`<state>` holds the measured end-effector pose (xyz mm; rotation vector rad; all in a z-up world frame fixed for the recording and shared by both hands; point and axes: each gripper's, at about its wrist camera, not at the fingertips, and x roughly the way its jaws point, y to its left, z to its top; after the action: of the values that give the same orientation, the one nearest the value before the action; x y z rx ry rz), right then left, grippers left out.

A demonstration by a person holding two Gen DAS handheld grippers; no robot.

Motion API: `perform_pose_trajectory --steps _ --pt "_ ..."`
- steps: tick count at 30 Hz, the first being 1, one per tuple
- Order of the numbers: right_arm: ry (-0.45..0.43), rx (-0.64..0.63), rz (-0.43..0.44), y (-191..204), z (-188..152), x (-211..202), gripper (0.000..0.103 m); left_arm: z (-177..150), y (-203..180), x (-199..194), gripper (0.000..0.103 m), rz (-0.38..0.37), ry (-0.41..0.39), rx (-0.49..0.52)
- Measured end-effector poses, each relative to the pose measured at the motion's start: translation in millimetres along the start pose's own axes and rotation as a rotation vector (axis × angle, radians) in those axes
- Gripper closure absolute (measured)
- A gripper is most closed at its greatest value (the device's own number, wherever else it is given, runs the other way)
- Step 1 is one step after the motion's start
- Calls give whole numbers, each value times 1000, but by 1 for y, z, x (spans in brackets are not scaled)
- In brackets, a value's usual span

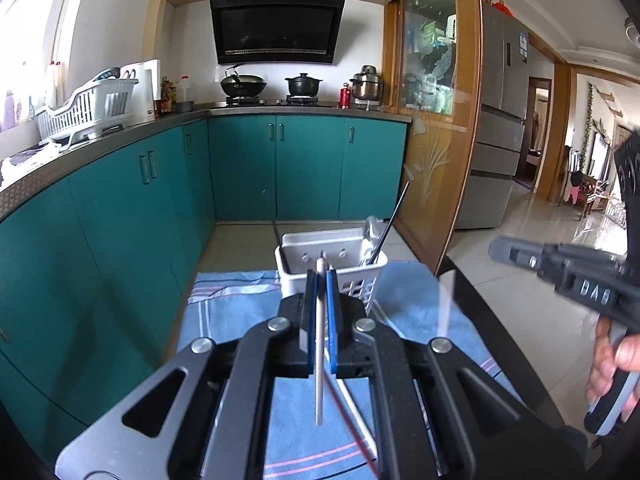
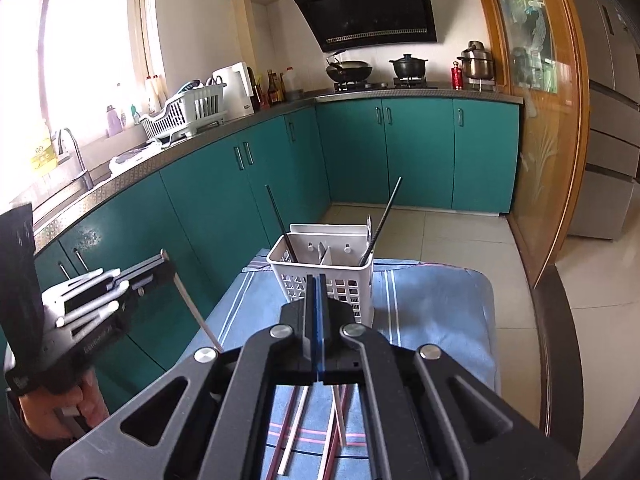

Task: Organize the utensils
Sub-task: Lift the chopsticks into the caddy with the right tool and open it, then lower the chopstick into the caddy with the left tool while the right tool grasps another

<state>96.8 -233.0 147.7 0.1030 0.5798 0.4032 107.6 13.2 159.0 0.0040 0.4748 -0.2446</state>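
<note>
Home kitchen, teal cabinets [image 1: 244, 168], range hood [image 1: 276, 28] over a stove with pots [image 1: 303, 85], dish rack [image 2: 188, 114] beside the sink faucet [image 2: 74, 152]

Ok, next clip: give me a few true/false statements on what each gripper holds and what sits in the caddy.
1. The left gripper is shut on a pale chopstick. True.
2. The right gripper holds a black chopstick. False: its jaws are closed on nothing, and the black chopsticks stand in the white caddy.
3. The caddy stands on a blue striped cloth. True.
4. All the utensils are already in the caddy. False: several loose chopsticks lie on the cloth below the right gripper.
5. The caddy lies tipped on its side. False: it stands upright.
</note>
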Motion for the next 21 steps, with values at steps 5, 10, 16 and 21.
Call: perform_pose_trajectory --steps 5,10,16,21 --pt "28 -32 -4 -3 12 5 103 41 1 6 99 -27 -32 -12" --pt "137 -21 -9 -18 -1 35 87 87 2 15 99 -32 -102 -24" --pt "244 43 -19 -43 -54 78 71 133 2 56 99 23 -134 -12" --pt "316 74 -43 -64 -81 110 71 150 12 81 99 33 -139 -55"
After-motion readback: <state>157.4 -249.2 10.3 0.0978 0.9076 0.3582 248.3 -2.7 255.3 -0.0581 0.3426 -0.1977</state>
